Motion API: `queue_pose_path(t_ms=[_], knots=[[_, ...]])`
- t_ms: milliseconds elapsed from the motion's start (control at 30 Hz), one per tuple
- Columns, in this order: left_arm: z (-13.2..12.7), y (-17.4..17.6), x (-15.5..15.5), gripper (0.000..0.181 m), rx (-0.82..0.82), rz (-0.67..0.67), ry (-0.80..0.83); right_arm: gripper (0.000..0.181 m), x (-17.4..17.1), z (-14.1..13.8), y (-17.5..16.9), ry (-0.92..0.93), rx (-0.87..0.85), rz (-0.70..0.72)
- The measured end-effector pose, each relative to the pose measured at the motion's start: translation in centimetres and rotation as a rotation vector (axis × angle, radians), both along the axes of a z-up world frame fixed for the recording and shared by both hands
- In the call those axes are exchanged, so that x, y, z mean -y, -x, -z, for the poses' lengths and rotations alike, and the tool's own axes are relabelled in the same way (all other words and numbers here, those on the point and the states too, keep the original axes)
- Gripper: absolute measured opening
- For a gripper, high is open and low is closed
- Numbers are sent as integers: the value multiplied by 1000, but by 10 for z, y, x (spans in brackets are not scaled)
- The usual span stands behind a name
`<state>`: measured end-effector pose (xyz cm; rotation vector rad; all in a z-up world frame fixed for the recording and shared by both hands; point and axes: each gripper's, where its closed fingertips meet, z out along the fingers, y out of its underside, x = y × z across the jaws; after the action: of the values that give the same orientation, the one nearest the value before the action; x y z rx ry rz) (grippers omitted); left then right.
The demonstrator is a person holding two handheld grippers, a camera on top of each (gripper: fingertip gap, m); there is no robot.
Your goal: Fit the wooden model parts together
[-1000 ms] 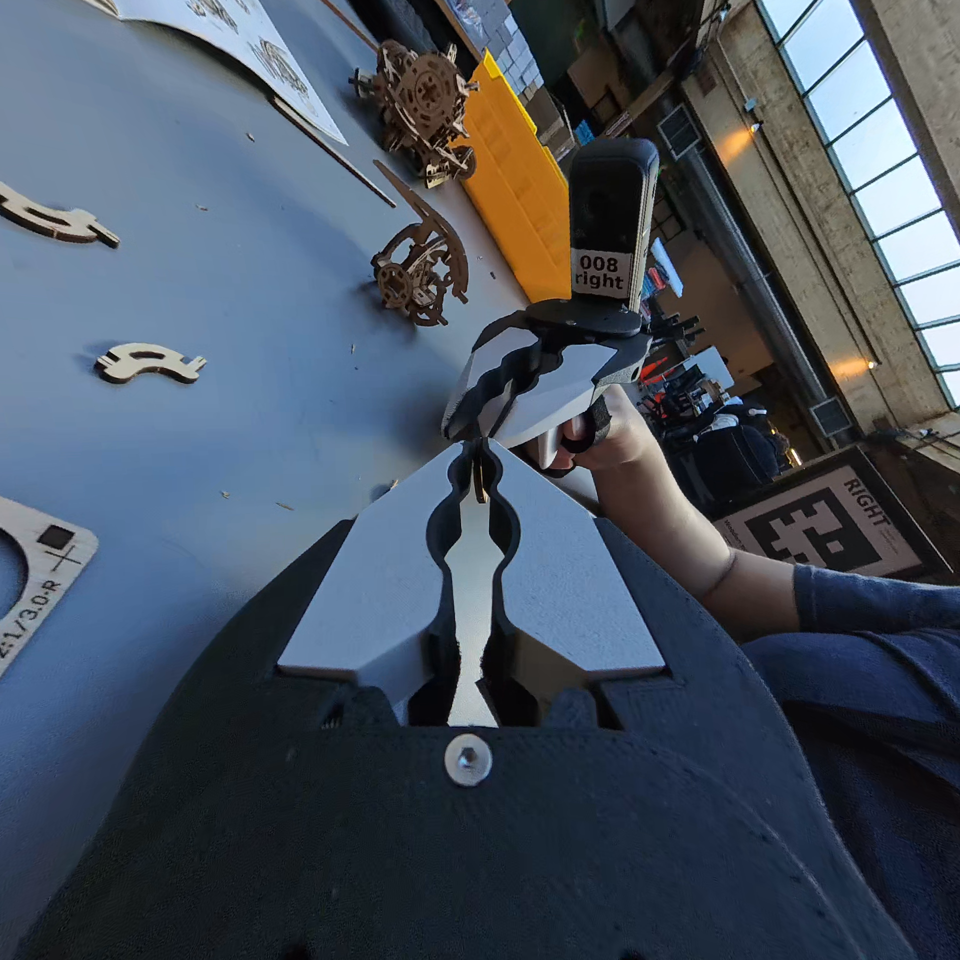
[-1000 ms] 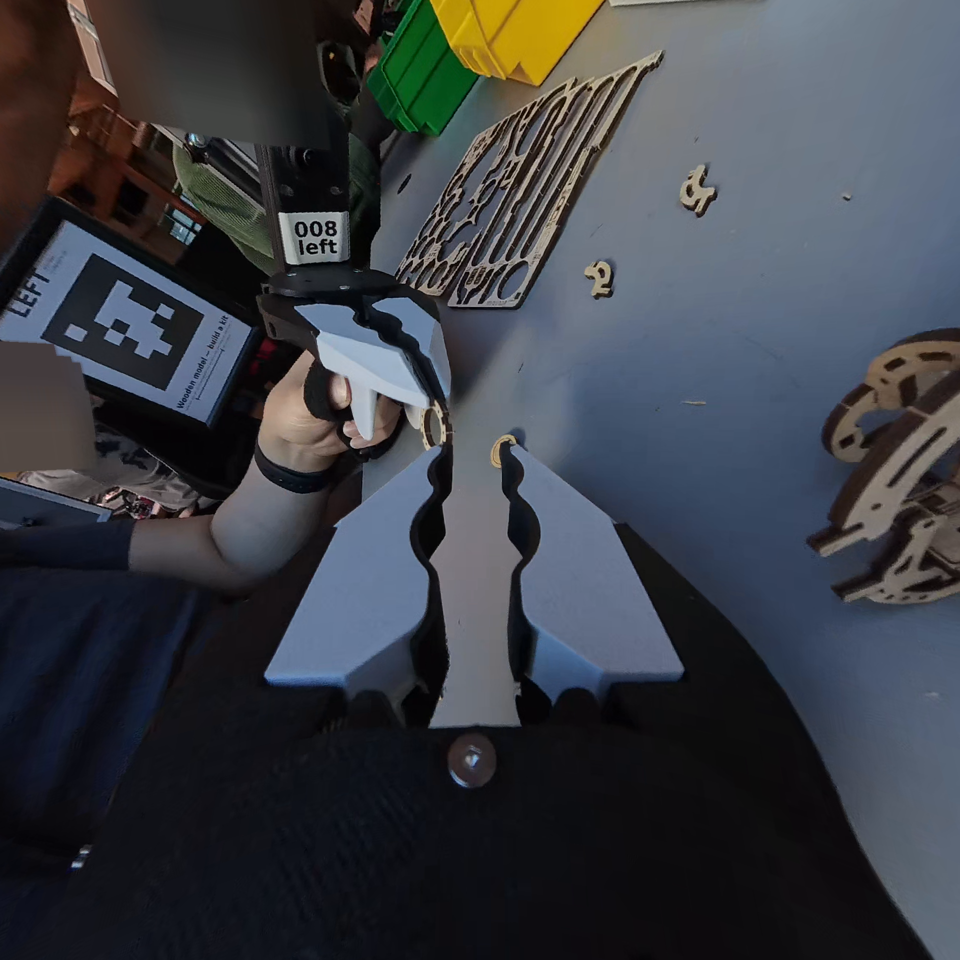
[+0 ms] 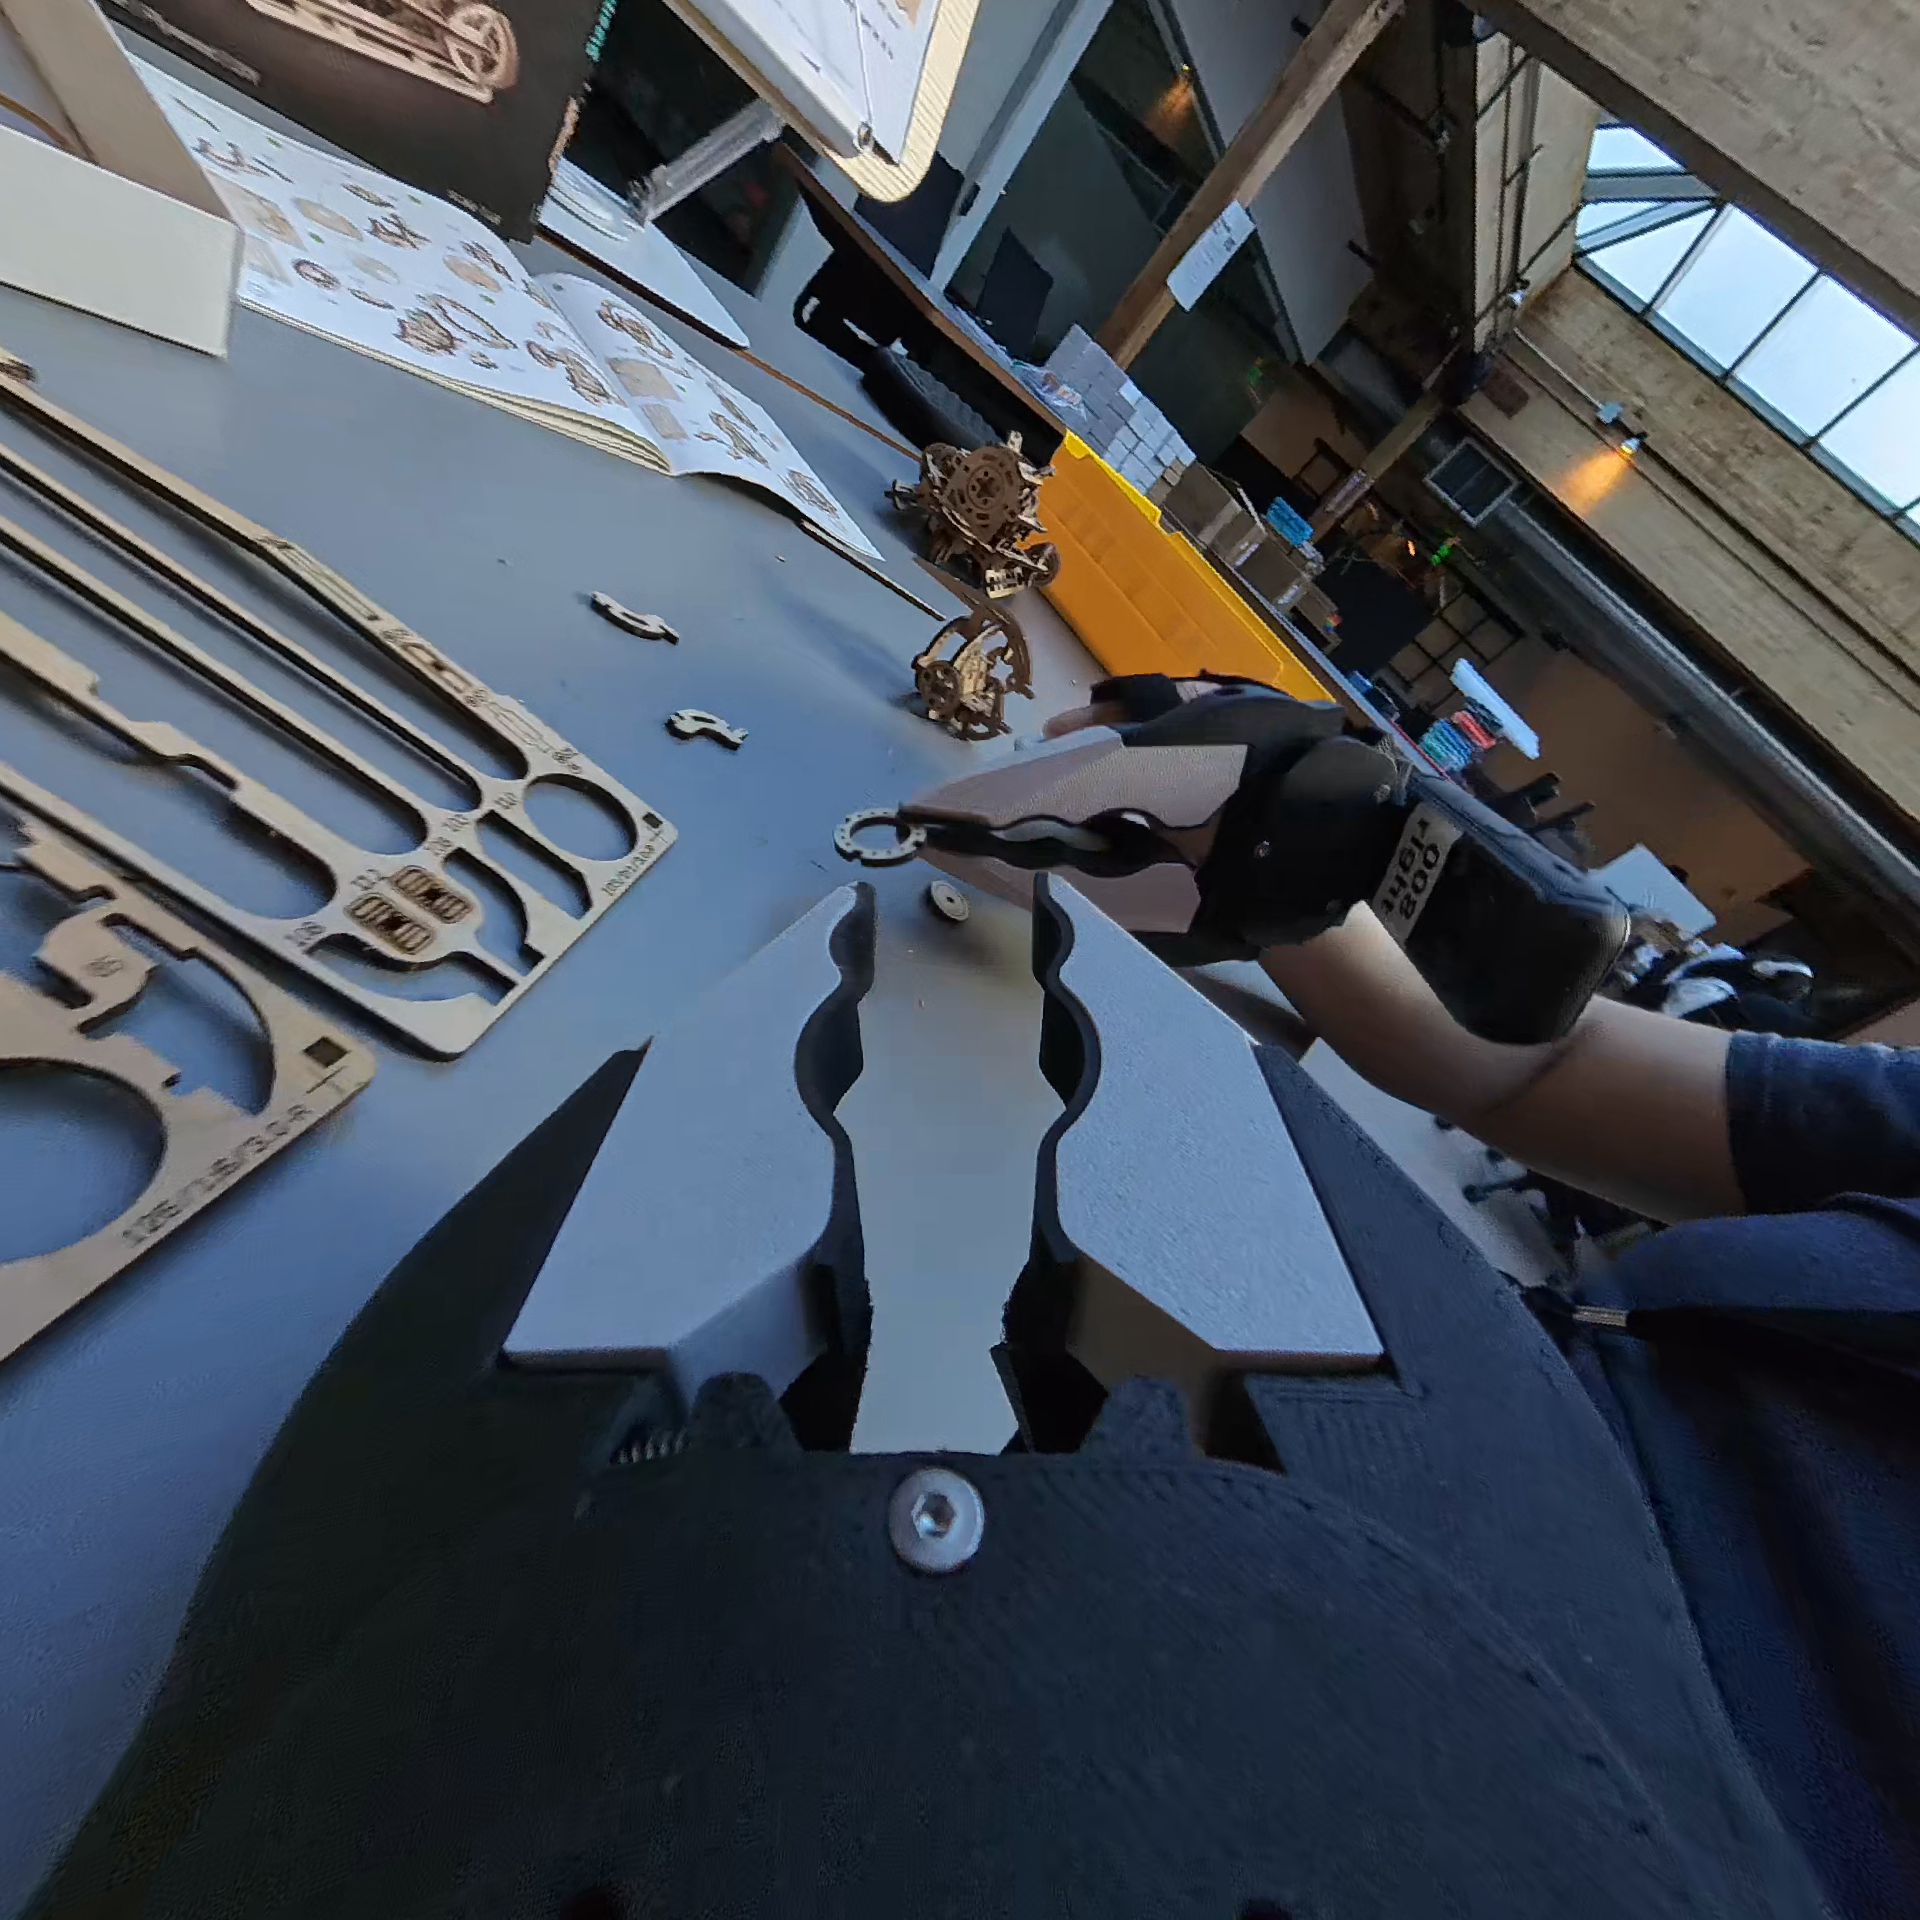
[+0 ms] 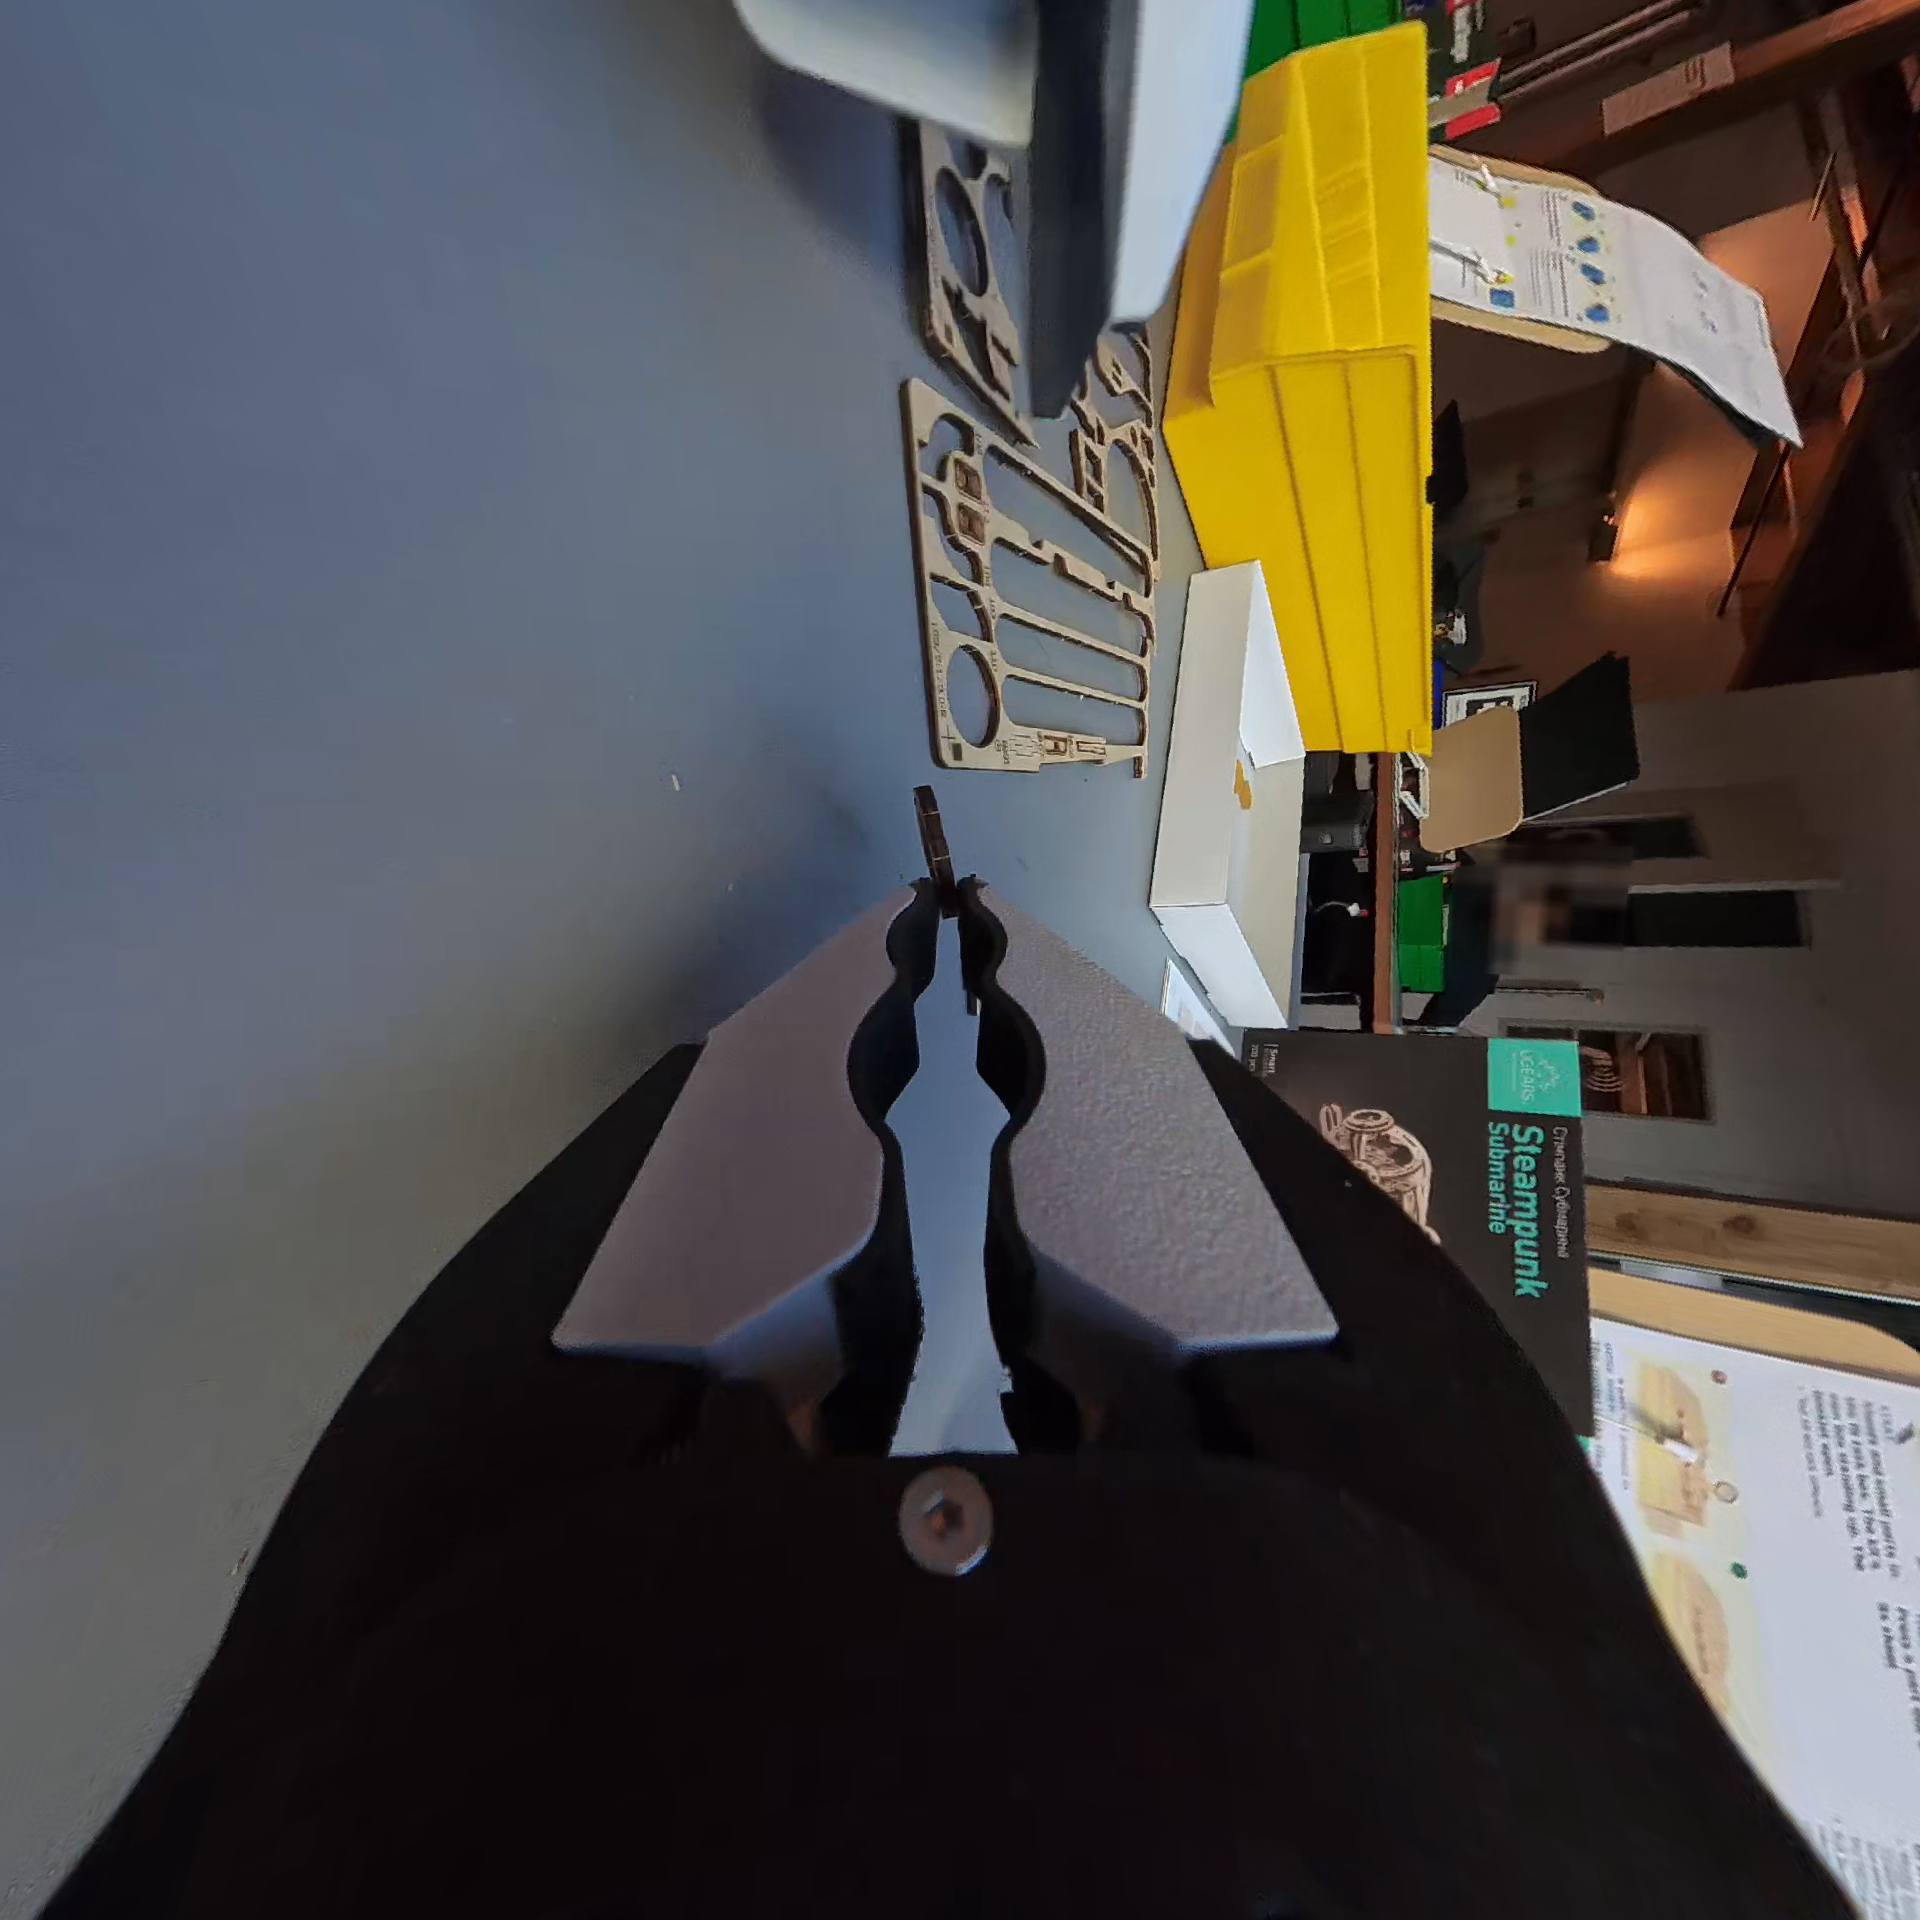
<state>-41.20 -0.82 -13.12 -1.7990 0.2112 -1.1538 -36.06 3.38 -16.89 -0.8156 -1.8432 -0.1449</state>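
Right gripper: we see its jaws closed on the rim of a toothed wooden ring, held out over the grey table; in the right wrist view the ring appears edge-on at the tips.
Left gripper: its jaws stand apart and we see nothing between them.
Small wooden disc: lies flat on the table just ahead of the open left jaws, near the ring but apart from it.
Risk, grip: we judge that the ring, pinched only at its edge, could twist or slip if it is pressed against another part.
Risk, pickup: the disc is thin and flat, so we expect that closing jaws may push it along the table.
Count, loose parts: one ring, one disc, two small hooked pieces.
Count, assemblies: two part-built models.
Count, other: two punched-out sheets, one open instruction booklet, one yellow bin.
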Motion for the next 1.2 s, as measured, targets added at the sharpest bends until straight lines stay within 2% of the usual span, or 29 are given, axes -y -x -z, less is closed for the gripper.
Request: queue_pose_path(t_ms=[100, 233, 500, 633, 700, 733, 800, 867, 967, 1033, 1133, 1200], knots=[[-4, 13, 2, 28, 8, -37, -18, 3, -3, 9, 0, -47, 39, -1], [-2, 18, 5, 28, 5, -42, -17, 2, -13, -4, -20, -91, -32, 49], [-3, 12, 9, 26, 48, 10, 1, 2, -30, -2, -113, -113, -9, 246], [-7, 3, 9, 26, 58, 37, -1, 3, -41, 6, -145, -124, 37, 317], [-8, -3, 8, 26, 51, 53, 5, 5, -42, 16, -148, -40, 70, 338], [-8, -6, 8, 27, 42, 57, 7, 16, -42, 16, -149, -4, 65, 359], [-9, -10, 10, 27, 26, 61, 9, 26, -45, 12, -154, 76, 40, 421], [-11, -12, 13, 27, 18, 65, 9, 24, -34, 3, -153, 241, -42, 441], [-15, -12, 14, 27, 23, 54, 2, 26, 0, -27, -117, 657, -312, 348], [-18, -15, 14, 27, 32, 59, 1, 39, 16, -33, -87, 984, -405, 281], [-20, -21, 15, 27, 22, 79, 12, 40, 12, -5, -63, 1241, -360, 352], [-21, -25, 19, 27, 2, 85, 5, 37, 13, 7, -54, 1255, -323, 366]])
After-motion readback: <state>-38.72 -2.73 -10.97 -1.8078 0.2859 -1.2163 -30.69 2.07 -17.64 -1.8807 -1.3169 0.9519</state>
